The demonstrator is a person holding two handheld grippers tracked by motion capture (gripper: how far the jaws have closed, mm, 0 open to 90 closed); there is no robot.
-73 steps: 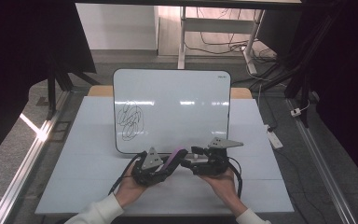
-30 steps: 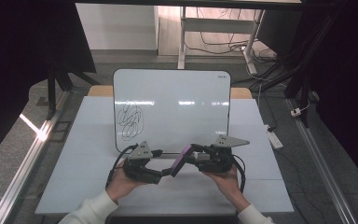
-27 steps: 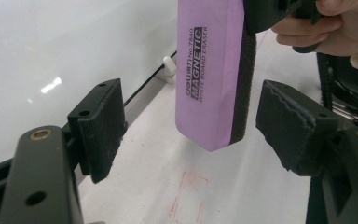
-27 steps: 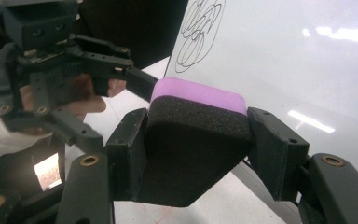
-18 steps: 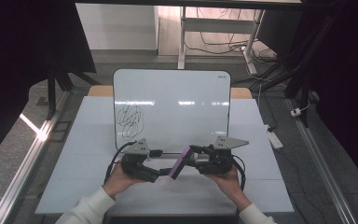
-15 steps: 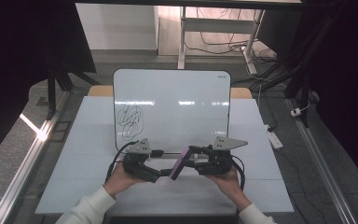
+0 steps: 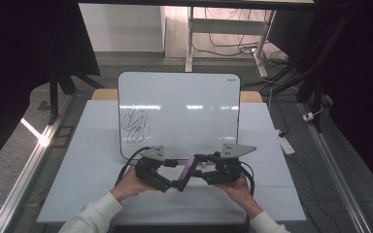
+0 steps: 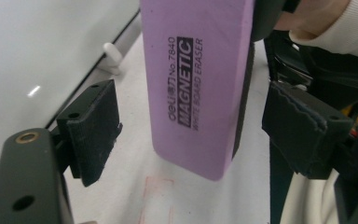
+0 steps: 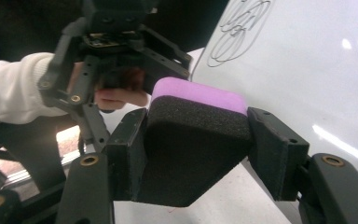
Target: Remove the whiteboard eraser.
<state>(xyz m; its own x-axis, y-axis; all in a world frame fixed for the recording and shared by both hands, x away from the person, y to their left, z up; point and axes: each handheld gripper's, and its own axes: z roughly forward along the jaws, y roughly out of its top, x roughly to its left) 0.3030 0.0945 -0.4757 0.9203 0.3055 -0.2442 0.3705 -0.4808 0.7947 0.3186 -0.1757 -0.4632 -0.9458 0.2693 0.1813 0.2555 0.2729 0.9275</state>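
Observation:
A purple magnetic whiteboard eraser (image 7: pixel 188 170) with a black felt face hangs tilted above the white table (image 7: pixel 272 194), in front of a whiteboard (image 7: pixel 184 107) that bears a black scribble (image 7: pixel 135 127). My right gripper (image 7: pixel 199 171) is shut on it; in the right gripper view the pads press both sides of the felt block (image 9: pixel 196 140). My left gripper (image 7: pixel 177 183) is open and its jaws have just been opening. In the left gripper view the eraser's end (image 8: pixel 196 84) stands between the two pads (image 8: pixel 93 130) with a gap on each side.
The whiteboard stands propped at the table's middle back. A faint red rectangle outline (image 8: pixel 158 200) is marked on the table under the eraser. A white power strip (image 7: pixel 285 143) lies on the floor to the right. Cables run under the far desk.
The left gripper's jaws have spread off the eraser's end and the left hand has drawn slightly left. The right gripper keeps its hold and has not moved.

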